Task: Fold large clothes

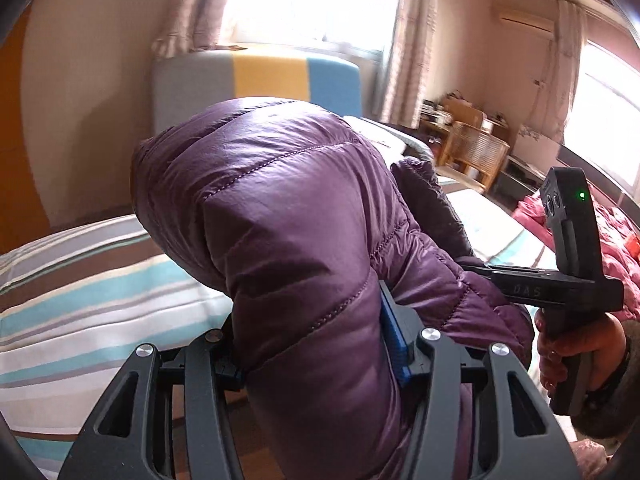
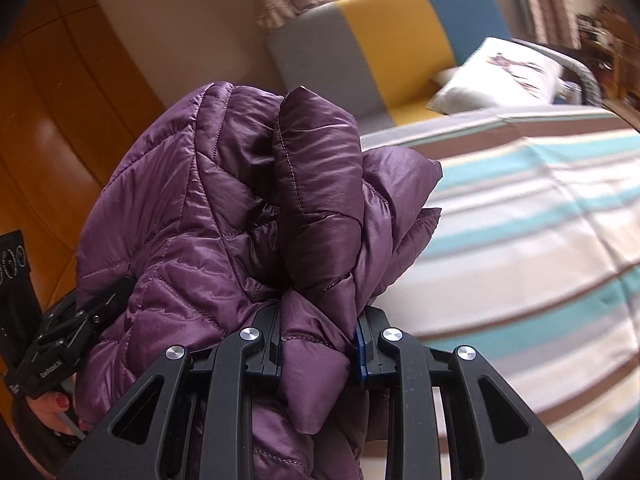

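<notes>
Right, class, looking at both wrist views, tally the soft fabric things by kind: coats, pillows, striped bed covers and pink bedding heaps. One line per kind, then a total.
Purple quilted puffer coat: 1
White printed pillow: 1
Striped cotton bed cover: 1
Pink crumpled bedding heap: 1
Total: 4

A purple quilted puffer jacket [image 1: 280,220] fills the middle of the left wrist view, bunched into a rounded hump and hanging down between the fingers of the left gripper [image 1: 316,344], which are clamped on its padded fabric. At the right, the right gripper [image 1: 476,266] reaches in and bites another fold of the jacket, its handle held by a hand [image 1: 576,356]. Beneath lies a striped bedspread [image 1: 92,292]; behind stands a grey, yellow and blue headboard [image 1: 260,76].
</notes>
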Tool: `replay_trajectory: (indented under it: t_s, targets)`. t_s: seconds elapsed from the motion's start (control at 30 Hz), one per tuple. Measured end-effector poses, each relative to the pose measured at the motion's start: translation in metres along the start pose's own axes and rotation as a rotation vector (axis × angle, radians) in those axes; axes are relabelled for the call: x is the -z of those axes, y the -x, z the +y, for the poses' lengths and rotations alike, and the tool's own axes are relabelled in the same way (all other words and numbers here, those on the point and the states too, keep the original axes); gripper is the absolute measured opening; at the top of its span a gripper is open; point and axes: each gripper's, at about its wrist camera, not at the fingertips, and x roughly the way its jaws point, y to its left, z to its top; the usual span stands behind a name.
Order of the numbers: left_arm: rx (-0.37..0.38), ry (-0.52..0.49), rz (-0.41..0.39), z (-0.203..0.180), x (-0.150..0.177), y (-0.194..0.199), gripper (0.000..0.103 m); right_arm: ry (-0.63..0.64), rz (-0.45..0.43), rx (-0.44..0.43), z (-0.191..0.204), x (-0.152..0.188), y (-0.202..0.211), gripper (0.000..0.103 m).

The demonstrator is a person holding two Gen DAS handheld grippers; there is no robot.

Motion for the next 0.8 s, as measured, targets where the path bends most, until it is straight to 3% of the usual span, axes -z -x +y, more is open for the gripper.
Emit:
replay_trajectory:
  t_s: [0.33,0.4,0.47,0.53,0.67,0.8]
  targets:
    - [-0.148,0.066,-0.048,0.125,-0.013,0.003,0.052,0.056,0.039,-0.085,0.078,-0.035,-0.098,0.025]
    - [-0.174,0.083,-0.023,0.151,-0.007,-0.009,0.054,0.069,0.063,-0.057,0.086,-0.044,-0.122,0.025]
    - [-0.206,0.104,0.037,0.174,0.005,-0.029,0.061,0.099,0.091,0.042,0.09,-0.043,-0.142,0.027]
    - [-0.201,0.144,0.069,0.188,0.018,-0.043,0.07,0.088,0.126,0.088,0.089,-0.039,-0.156,0.037]
    - [-0.207,0.209,0.023,0.195,0.039,-0.047,0.074,0.164,0.122,0.13,0.095,-0.033,-0.159,0.039]
    - [-0.248,0.23,0.018,0.187,0.04,-0.03,0.076,0.087,0.115,0.069,0.089,-0.035,-0.136,0.043]
